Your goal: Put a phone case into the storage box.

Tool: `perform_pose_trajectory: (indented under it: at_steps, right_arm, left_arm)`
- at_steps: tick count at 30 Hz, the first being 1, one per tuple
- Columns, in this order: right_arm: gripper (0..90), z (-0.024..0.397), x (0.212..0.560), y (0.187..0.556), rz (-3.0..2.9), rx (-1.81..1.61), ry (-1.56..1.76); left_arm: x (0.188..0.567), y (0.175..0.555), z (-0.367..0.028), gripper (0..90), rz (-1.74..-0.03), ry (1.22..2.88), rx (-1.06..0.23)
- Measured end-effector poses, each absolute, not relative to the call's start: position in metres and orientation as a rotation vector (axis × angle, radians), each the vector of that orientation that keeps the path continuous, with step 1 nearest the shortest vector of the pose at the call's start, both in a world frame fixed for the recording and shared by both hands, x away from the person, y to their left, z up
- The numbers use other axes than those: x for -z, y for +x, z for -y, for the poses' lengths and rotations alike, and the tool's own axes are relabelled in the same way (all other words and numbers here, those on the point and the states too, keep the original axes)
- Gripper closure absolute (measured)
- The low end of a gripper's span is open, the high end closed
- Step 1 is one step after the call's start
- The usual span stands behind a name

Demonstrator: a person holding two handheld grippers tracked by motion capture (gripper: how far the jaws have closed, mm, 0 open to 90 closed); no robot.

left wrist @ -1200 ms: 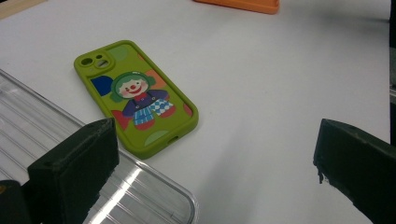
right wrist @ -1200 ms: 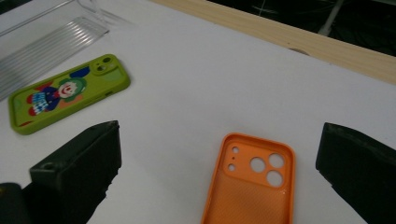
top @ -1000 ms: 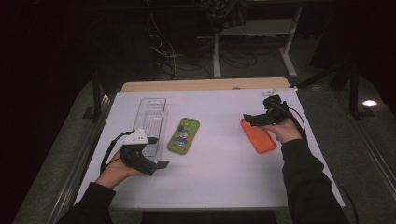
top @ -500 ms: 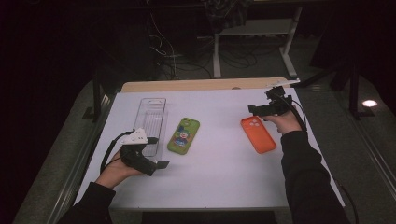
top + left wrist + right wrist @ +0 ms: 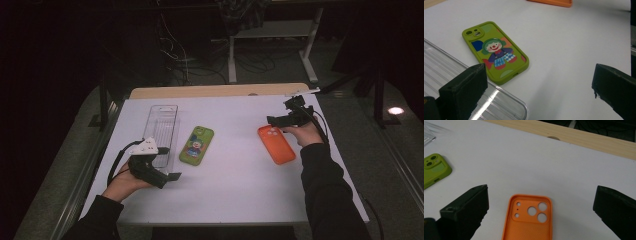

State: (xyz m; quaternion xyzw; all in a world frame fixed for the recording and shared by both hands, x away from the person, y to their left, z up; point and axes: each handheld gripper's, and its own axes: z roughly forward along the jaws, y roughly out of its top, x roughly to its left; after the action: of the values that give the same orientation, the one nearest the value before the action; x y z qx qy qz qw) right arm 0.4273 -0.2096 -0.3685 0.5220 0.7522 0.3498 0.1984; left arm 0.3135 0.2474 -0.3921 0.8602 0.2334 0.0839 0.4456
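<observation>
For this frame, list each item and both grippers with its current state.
orange phone case: empty, inside up, flat on the table, free of both grippers.
green phone case: picture side up, flat, untouched.
clear tray: empty, upright on the table.
left gripper: open, holding nothing, near the tray's corner.
right gripper: open, holding nothing, jaws either side of the orange case's camera end.

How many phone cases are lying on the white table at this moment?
2. The green phone case lies near the middle, just right of the clear tray. The orange phone case lies open side up at the right, beside the right gripper. None seems hidden.
</observation>
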Motion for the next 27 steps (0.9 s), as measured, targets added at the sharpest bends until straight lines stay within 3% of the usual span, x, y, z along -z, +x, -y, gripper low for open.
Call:
perform_pose_trajectory:
  at_steps: [27]
  right_arm:
    - [0.0,0.202,0.424,0.406,-2.167,-0.905,1.507]
  left_arm:
    - [0.393,0.314,-0.248,0.0,-0.575,2.141,-0.213]
